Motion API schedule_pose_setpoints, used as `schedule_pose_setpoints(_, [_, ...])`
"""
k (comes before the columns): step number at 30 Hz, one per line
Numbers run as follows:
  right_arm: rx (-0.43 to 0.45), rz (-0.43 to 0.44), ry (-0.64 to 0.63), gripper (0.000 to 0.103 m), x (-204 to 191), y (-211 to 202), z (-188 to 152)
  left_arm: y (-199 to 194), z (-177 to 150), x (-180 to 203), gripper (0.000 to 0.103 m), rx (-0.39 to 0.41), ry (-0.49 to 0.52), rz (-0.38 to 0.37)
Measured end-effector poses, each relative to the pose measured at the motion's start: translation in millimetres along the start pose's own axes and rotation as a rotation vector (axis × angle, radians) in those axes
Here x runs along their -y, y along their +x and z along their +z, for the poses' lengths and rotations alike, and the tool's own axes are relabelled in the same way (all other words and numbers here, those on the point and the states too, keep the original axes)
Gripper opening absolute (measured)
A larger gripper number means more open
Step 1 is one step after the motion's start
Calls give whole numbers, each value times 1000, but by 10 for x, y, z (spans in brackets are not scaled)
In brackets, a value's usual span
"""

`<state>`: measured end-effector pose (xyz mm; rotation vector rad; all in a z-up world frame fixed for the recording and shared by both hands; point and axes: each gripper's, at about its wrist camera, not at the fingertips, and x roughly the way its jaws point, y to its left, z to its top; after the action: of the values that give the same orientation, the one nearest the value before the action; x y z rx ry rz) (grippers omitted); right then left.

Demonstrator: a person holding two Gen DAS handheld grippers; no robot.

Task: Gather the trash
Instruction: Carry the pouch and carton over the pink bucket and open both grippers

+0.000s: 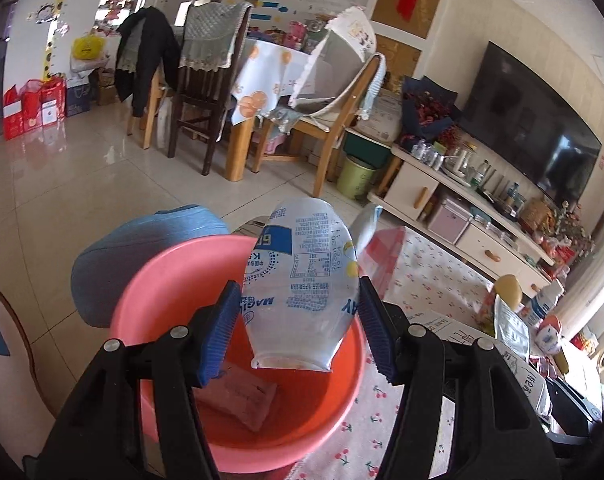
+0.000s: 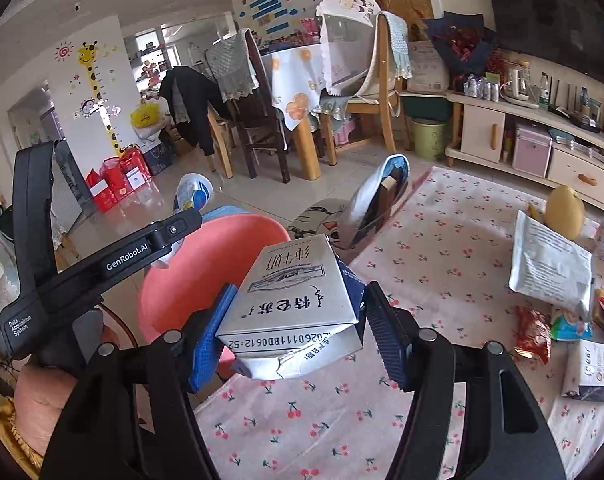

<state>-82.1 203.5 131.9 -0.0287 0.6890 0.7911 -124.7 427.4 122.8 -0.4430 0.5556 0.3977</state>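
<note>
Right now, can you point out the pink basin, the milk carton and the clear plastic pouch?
pink basin [image 1: 150, 280], left wrist view, back of its inner wall.
milk carton [image 2: 298, 300], right wrist view, its printed face.
clear plastic pouch [image 1: 302, 280], left wrist view, its printed middle.

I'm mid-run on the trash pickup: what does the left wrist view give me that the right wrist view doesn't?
Left wrist only: the inside of the pink basin, with a pink packet lying in it, and the left claw gripping a clear printed pouch above it.

Right wrist only: the right claw gripping a milk carton, plus wrappers on the cherry-print cloth.

Both: the basin, the cloth and a white bag.
</note>
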Motion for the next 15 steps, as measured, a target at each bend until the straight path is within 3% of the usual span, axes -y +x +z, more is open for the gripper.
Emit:
schedule_pose_setpoints(8, [-28,65,-45,66,-356,472,187,224,111,-557,60,-55,-165,91])
schedule_pose_setpoints(15, [-68,92,-71,66,-498,796,219,358,135,-690,60,-91,-204,120])
